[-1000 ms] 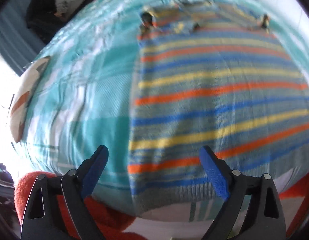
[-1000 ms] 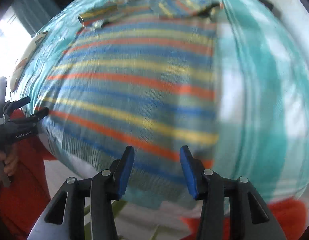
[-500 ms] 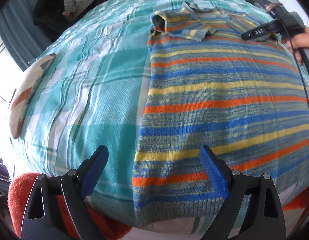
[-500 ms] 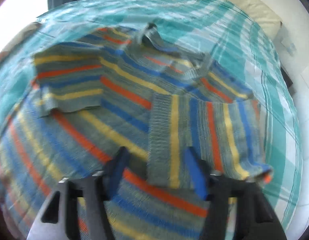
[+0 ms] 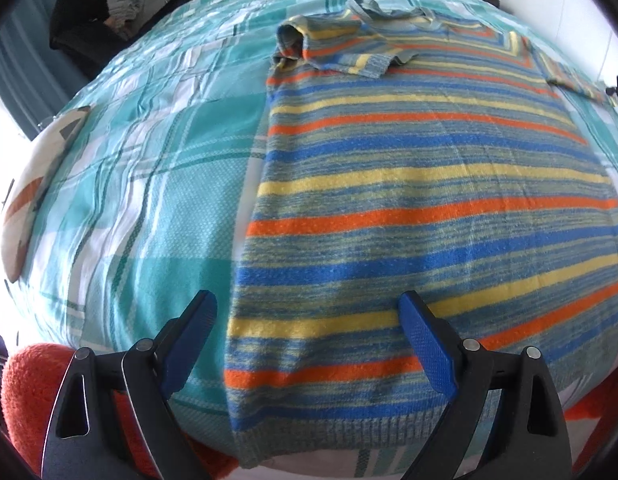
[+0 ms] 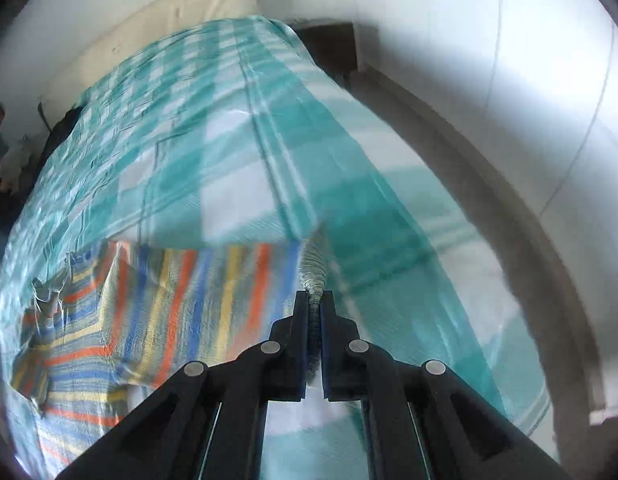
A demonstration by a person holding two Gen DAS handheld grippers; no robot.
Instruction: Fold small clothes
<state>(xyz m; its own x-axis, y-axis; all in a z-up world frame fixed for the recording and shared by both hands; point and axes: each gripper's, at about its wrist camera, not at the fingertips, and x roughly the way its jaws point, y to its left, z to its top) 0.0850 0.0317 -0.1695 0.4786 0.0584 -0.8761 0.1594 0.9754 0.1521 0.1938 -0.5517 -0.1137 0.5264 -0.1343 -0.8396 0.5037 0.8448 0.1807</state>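
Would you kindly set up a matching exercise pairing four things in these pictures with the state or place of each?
Things:
1. left gripper
2. right gripper
3. sweater
4. bedspread

States or places:
A. teal and white check, lying under the knitwear
B. jaws wide apart above the hem, holding nothing
C. striped blue, yellow and orange, spread flat with one sleeve folded in
D. clamped shut on a grey ribbed cuff

Pairs: 1-B, 2-D, 3-C, 4-A
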